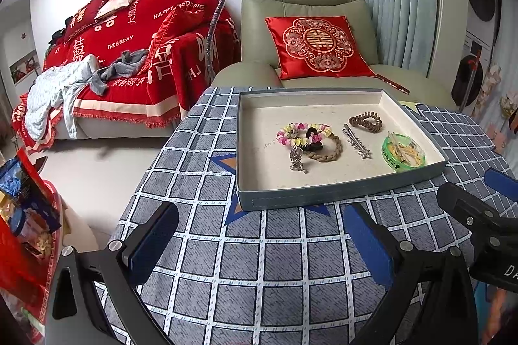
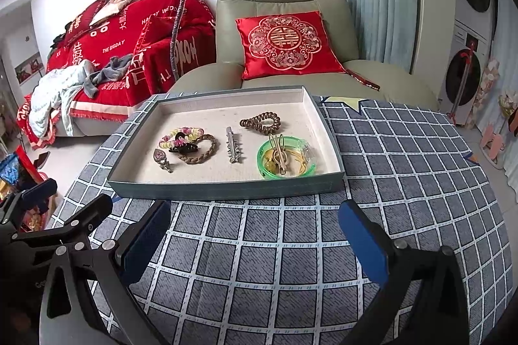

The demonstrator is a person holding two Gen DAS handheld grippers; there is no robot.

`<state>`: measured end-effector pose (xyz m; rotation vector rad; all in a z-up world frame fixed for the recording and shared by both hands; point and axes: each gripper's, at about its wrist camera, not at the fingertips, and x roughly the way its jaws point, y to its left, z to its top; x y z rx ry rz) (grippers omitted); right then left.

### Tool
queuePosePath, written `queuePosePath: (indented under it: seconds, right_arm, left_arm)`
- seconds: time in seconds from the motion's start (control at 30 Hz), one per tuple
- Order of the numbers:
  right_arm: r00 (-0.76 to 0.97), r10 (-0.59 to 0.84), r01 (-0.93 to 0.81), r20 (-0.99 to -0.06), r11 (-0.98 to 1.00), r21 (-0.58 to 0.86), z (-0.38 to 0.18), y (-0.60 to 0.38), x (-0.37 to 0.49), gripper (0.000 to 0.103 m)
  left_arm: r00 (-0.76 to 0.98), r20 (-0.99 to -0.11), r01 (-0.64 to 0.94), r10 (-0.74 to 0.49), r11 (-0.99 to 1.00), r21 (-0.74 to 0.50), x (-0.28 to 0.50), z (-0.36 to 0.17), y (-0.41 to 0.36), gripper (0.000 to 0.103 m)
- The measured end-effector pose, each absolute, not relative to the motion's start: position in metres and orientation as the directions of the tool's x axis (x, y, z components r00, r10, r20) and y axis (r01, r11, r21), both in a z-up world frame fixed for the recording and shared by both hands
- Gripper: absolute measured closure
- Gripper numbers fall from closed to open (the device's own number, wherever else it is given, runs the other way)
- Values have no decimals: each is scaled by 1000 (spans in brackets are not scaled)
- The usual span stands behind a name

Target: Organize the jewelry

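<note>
Both claws hover spread and empty above the checked desk (image 2: 291, 264), short of a shallow tray (image 2: 226, 186) holding the jewelry. A silver hair clip (image 2: 233, 146) lies lengthwise, pointing away, straight ahead of the right claw (image 2: 255, 241); the left claw (image 1: 259, 244) sits farther left.

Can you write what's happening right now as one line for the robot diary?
left gripper: open, empty | right gripper: open, empty | both over tablecloth | jewelry in tray
</note>
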<state>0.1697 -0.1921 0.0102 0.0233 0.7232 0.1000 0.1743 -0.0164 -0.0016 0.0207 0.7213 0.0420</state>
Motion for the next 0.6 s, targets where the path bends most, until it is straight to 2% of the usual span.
queuePosePath:
  seconds: [0.6]
  right_arm:
    - [744,97,-78,-661,995,57,13,-190,168,0]
  left_arm:
    - [746,-665,-29,35,999,20,176,-5,-15,0]
